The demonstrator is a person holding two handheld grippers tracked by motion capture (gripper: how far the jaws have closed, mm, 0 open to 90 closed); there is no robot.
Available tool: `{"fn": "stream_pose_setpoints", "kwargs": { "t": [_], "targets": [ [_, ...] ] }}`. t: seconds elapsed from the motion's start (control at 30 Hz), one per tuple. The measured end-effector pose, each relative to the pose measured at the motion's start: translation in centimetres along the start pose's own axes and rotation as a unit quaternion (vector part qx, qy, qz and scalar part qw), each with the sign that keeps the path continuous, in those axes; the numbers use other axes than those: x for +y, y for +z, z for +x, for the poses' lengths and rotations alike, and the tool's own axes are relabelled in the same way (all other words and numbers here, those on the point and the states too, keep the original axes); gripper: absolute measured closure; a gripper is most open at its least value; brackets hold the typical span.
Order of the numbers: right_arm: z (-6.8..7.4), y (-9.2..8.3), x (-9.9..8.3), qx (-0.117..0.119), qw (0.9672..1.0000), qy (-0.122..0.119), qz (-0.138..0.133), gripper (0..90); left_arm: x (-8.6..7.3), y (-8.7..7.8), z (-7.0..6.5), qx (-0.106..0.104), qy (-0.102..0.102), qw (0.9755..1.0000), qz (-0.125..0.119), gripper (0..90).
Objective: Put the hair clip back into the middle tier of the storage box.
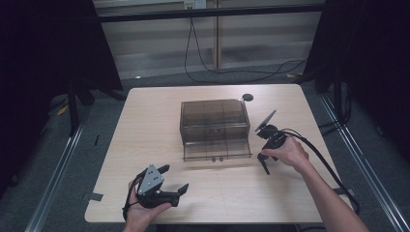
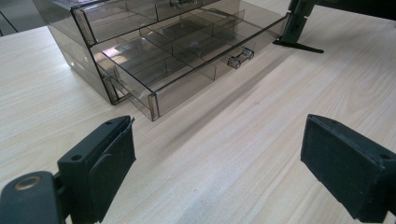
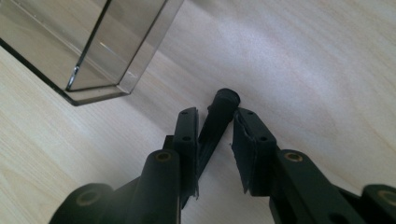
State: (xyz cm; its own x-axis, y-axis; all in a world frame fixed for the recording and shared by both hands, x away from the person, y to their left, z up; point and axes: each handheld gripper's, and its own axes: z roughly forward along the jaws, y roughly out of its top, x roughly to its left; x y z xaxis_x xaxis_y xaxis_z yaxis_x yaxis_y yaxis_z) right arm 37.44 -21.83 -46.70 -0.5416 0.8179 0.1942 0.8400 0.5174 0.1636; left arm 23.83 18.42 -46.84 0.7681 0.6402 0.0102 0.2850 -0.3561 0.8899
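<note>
A smoky clear drawer box (image 1: 214, 118) stands mid-table, its lower drawer (image 1: 217, 150) pulled out toward me and divided into empty compartments (image 2: 187, 60). My right gripper (image 1: 265, 163) points down at the table just right of the drawer's front corner (image 3: 107, 46). A thin black rod (image 3: 219, 116) stands between the jaws of the right gripper (image 3: 217, 113). The rod leans on one pad (image 3: 190, 140), and a wedge of table shows between it and the other. My left gripper (image 1: 175, 178) rests at the near left, jaws wide apart with only bare table between them (image 2: 219, 140).
A small black round disc (image 1: 247, 97) lies behind the box near the table's (image 1: 145, 125) far edge. The right gripper's cable (image 1: 329, 169) trails off the near right side. Dark curtains and metal floor rails flank the table.
</note>
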Motion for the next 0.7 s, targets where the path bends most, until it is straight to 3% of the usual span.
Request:
{"fn": "stream_pose_setpoints", "kwargs": {
  "t": [0.7],
  "targets": [
    [0.27,0.44,0.66,-0.015,0.9998,-0.001,0.014,75.3,0.02,-0.02,0.06,0.002,0.001,1.0000,-0.002,9.9]
  ]
}}
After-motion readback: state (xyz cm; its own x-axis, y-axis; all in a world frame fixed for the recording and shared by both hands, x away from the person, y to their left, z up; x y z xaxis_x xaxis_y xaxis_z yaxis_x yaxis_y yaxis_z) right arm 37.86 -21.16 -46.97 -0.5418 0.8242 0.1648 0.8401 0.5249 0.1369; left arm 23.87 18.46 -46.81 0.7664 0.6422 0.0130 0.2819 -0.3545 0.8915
